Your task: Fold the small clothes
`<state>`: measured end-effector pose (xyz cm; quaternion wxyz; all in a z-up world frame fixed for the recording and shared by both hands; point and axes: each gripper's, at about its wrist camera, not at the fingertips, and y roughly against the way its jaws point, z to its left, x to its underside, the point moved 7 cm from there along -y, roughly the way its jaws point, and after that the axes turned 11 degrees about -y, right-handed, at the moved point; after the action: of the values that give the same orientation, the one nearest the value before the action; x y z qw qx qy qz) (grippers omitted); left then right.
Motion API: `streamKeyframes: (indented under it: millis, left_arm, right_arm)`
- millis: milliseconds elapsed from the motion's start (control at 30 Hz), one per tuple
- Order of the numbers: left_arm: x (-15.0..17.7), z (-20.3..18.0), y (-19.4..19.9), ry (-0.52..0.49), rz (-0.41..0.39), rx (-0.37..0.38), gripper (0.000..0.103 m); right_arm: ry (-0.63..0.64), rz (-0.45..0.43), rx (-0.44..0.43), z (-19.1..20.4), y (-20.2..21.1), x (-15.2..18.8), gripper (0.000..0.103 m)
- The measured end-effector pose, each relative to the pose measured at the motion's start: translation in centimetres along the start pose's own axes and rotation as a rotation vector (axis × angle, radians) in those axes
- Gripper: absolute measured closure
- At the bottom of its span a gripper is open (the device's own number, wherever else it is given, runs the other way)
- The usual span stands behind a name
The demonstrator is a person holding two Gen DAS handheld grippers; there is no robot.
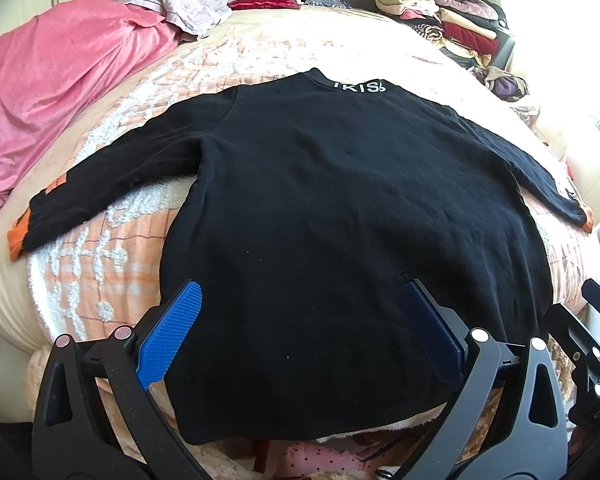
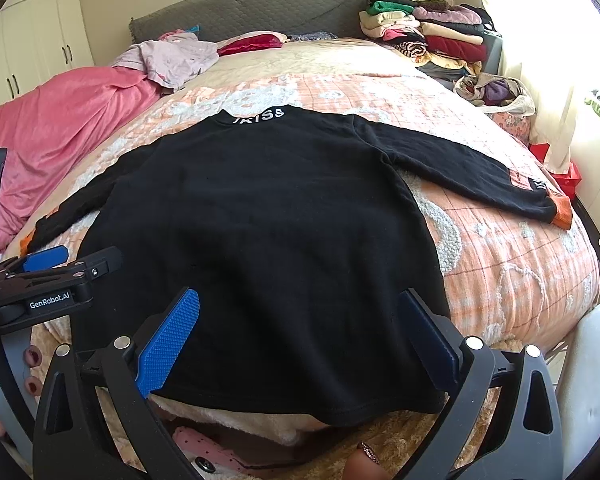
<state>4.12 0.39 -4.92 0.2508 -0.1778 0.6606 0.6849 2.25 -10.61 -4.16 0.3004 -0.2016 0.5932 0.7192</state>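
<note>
A small black long-sleeved top [image 1: 332, 208] with orange cuffs and white letters at the collar lies flat, back up, on the bed, sleeves spread out; it also shows in the right wrist view [image 2: 260, 216]. My left gripper [image 1: 304, 292] is open and empty, hovering over the hem's left part. My right gripper [image 2: 300, 300] is open and empty over the hem's right part. The left gripper also shows at the left edge of the right wrist view [image 2: 56, 268]. The right gripper shows at the right edge of the left wrist view [image 1: 592, 344].
The bed has an orange and white quilt [image 2: 500, 248]. A pink blanket [image 1: 48, 96] lies at the left. A light pink garment [image 1: 188, 4] is near the headboard. Stacks of folded clothes [image 2: 432, 36] sit at the far right corner.
</note>
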Motion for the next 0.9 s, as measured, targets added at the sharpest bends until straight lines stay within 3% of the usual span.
streamKeyframes:
  millis: [900]
  left_arm:
    - [-0.14, 0.35, -0.22, 0.001, 0.000, 0.006, 0.008]
  right_arm:
    - [-0.003, 0.002, 0.003, -0.34, -0.31, -0.23, 0.004]
